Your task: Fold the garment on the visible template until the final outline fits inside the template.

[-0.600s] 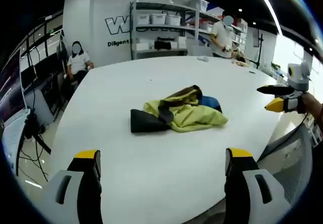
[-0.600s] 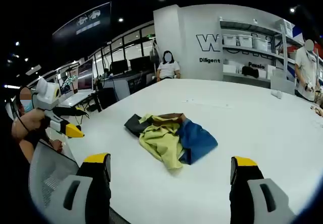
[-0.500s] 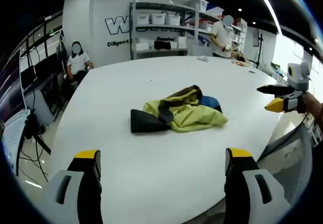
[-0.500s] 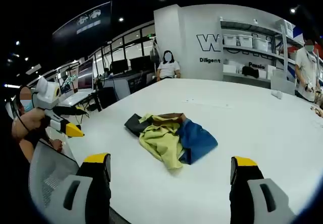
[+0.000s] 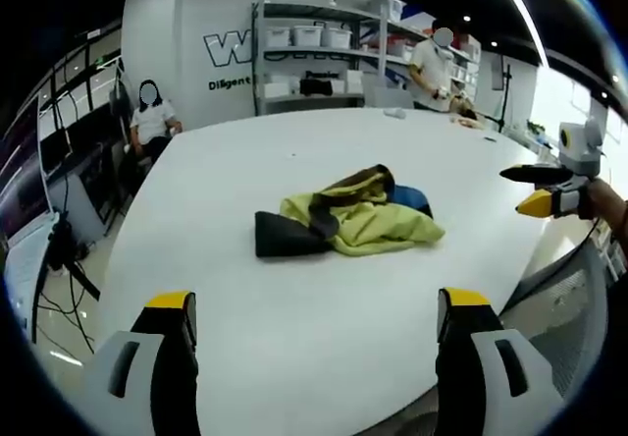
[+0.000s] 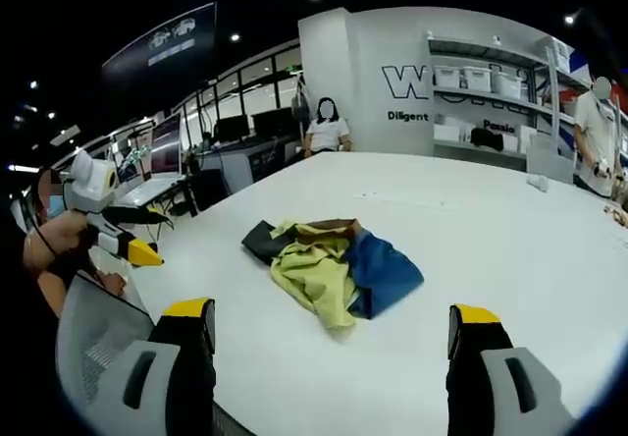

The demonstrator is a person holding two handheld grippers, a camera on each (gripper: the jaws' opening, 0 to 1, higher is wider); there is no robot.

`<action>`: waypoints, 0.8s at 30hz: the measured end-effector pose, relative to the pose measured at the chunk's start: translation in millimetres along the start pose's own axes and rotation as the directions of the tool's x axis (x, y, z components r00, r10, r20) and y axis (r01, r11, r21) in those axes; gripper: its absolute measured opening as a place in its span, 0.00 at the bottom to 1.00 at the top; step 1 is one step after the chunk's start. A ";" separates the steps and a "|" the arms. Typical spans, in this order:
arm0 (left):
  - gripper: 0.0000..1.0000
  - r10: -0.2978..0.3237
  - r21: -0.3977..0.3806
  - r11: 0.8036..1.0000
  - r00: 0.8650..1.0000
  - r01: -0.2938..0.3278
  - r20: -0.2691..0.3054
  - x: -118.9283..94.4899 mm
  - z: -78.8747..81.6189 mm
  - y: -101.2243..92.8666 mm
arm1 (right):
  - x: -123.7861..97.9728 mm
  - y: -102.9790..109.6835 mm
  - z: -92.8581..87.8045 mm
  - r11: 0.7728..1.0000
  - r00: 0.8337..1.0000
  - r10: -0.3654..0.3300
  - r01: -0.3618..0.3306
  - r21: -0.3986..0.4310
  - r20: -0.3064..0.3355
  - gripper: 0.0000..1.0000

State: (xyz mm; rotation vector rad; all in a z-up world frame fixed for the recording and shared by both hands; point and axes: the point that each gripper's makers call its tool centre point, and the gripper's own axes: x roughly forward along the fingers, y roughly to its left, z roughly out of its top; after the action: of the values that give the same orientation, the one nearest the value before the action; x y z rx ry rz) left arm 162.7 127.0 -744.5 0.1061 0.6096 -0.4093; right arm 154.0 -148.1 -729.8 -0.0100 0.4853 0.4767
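Holding both tongs, left [image 5: 312, 328] and right [image 6: 334, 343], wide open and empty, well short of the garment [image 5: 343, 222]. I risk grabbing several bunched layers on the bench [image 5: 294, 338], tangling it.

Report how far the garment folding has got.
Done: nothing. The garment lies crumpled in a heap on the white table, no template outline visible. In hand: nothing; left gripper and right gripper are open, short of it. Left: spreading and every fold.

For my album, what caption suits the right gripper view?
Open right gripper faces a crumpled garment on a white table.
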 end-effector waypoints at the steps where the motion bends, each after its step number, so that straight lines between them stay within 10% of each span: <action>1: 0.97 0.000 -0.001 1.000 1.000 0.000 -0.002 -0.1 -0.3 0.1 | 0.2 0.3 -0.2 1.000 1.000 0.001 -0.001 -0.001 -0.001 0.99; 24: 0.97 0.000 0.010 1.000 1.000 0.000 0.004 -2.9 0.2 2.1 | 0.9 3.6 0.6 1.000 1.000 0.010 -0.010 0.004 -0.002 0.99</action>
State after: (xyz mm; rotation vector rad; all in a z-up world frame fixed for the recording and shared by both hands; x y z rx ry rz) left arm 161.4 129.8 -742.7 0.1147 0.6039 -0.4119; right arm 153.4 -144.4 -729.3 -0.0046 0.4888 0.4852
